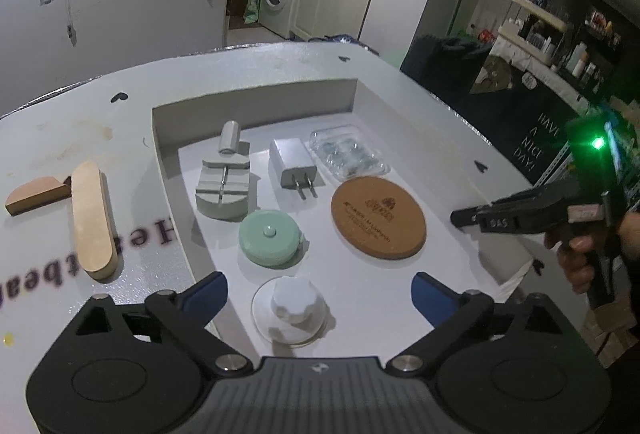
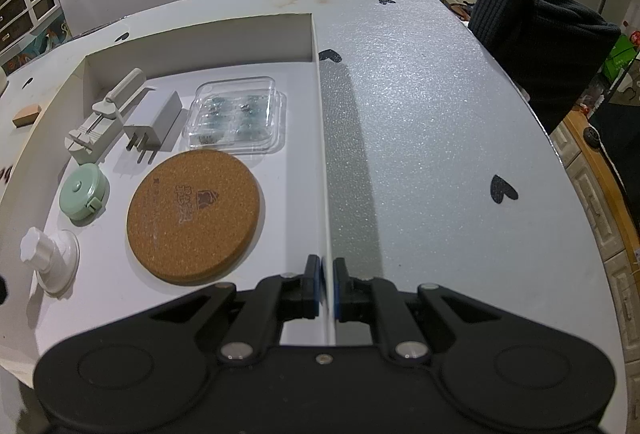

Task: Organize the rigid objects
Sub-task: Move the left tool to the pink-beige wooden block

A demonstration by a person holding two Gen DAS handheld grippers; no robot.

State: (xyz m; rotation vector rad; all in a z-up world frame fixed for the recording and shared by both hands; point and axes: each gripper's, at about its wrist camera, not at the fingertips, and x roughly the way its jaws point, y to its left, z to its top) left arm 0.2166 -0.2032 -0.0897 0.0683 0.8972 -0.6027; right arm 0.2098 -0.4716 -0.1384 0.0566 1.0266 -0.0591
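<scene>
— Where are the grippers?
— The right gripper [image 2: 327, 288] is clamped on the white tray [image 2: 322, 170] wall; the left gripper [image 1: 319, 294] hangs spread wide above the suction knob [image 1: 291, 308].
— And the cork coaster [image 2: 195, 215]?
— Flat inside the tray.

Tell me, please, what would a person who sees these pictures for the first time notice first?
Probably the white tray with its neat rows of small things, above all the round cork coaster at its near right. Next, the right gripper, shut on the tray's thin right wall, while the left gripper hangs open above the white suction knob at the tray's near edge. Left of the tray, two wooden pieces lie on the table.
</scene>
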